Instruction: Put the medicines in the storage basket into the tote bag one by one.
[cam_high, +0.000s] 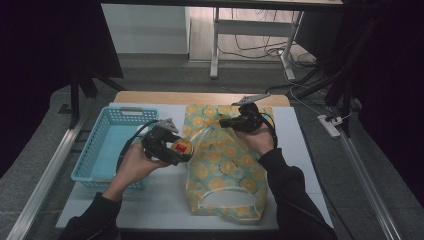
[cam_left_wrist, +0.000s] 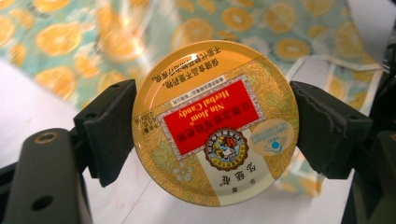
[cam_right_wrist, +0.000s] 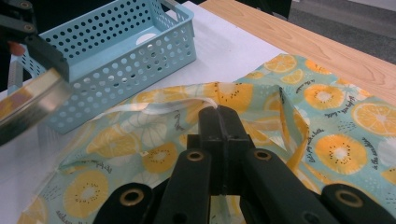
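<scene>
A round yellow candy tin (cam_left_wrist: 215, 123) with a red label sits between the black pads (cam_left_wrist: 112, 128) of my left gripper (cam_left_wrist: 215, 127), which is shut on its rim. In the high view the tin (cam_high: 182, 146) hangs just left of the mouth of the orange-print fabric bag (cam_high: 225, 170). My right gripper (cam_high: 223, 121) is shut on the bag's rim and holds it lifted. In the right gripper view, the jaws (cam_right_wrist: 219, 112) pinch the white-trimmed edge of the bag (cam_right_wrist: 327, 140), and the tin (cam_right_wrist: 28, 105) shows blurred at the left.
A light blue perforated basket (cam_high: 107, 120) stands at the left of the white mat (cam_high: 165, 200), near the left hand; it is also in the right gripper view (cam_right_wrist: 116, 51). Bare wooden tabletop (cam_high: 150, 97) runs along the far edge. Table legs and cables lie beyond.
</scene>
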